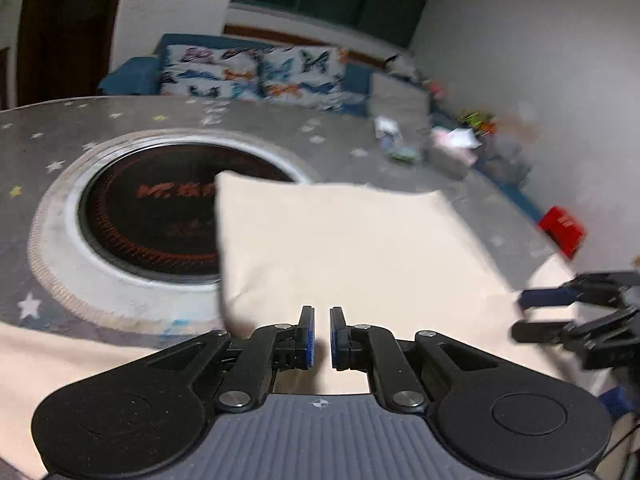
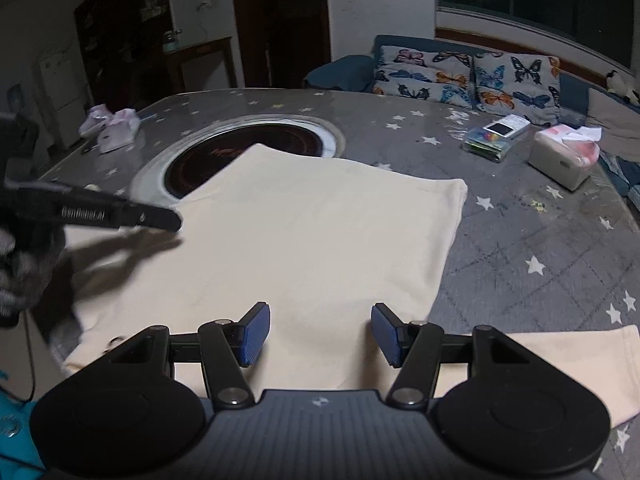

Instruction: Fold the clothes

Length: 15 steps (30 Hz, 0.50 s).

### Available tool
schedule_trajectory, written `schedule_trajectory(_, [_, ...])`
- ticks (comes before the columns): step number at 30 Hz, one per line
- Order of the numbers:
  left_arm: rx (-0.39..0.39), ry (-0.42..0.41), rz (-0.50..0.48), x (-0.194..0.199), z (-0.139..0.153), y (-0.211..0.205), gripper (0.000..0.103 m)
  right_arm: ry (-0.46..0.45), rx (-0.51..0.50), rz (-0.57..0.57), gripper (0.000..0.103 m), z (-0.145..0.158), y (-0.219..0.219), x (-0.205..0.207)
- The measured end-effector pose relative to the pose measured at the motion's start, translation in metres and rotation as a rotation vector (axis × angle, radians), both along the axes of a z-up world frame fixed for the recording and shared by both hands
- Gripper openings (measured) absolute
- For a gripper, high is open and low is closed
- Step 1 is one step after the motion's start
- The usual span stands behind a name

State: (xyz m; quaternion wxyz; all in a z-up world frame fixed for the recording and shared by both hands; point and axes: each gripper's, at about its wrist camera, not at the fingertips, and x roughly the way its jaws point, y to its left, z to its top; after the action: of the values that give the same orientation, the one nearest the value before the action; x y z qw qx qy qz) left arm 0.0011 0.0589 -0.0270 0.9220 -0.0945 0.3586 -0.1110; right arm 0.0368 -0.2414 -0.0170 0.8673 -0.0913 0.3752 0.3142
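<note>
You have one smooth cream garment (image 2: 304,232) on the star-printed tabletop (image 2: 520,240); left gripper (image 1: 322,338) jaws nearly pressed together and empty, right gripper (image 2: 320,334) jaws spread.

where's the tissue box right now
In the right wrist view the tissue box sits on the star-patterned table at the far right, beyond the cream garment, just right of a small packet and in front of the butterfly cushions.

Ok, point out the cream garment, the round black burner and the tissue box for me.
cream garment (image 2: 312,232), right wrist view, middle of the folded body.
round black burner (image 1: 152,224), left wrist view, its dark glass.
tissue box (image 2: 560,164), right wrist view, its front side.
</note>
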Motion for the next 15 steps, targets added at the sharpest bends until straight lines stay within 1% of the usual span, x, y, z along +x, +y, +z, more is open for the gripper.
schedule_trajectory(3, [0.003,0.011,0.022,-0.003,-0.006,0.009,0.008,0.042,-0.031,-0.020,0.058,-0.014,-0.005,0.006])
schedule_trajectory(4, [0.002,0.008,0.029,-0.004,-0.006,0.011,0.008,0.042,-0.030,-0.018,0.057,-0.015,-0.007,0.005])
schedule_trajectory(8, [-0.006,0.005,0.045,-0.002,-0.006,0.016,0.008,0.042,-0.018,-0.029,0.057,-0.012,-0.012,0.002])
schedule_trajectory(12, [0.026,-0.005,0.037,-0.003,-0.002,0.010,0.009,0.007,-0.013,-0.007,0.057,0.000,-0.010,-0.011])
schedule_trajectory(15, [0.042,-0.021,0.005,-0.011,0.004,0.002,0.009,-0.001,-0.045,0.019,0.058,0.004,-0.010,-0.023])
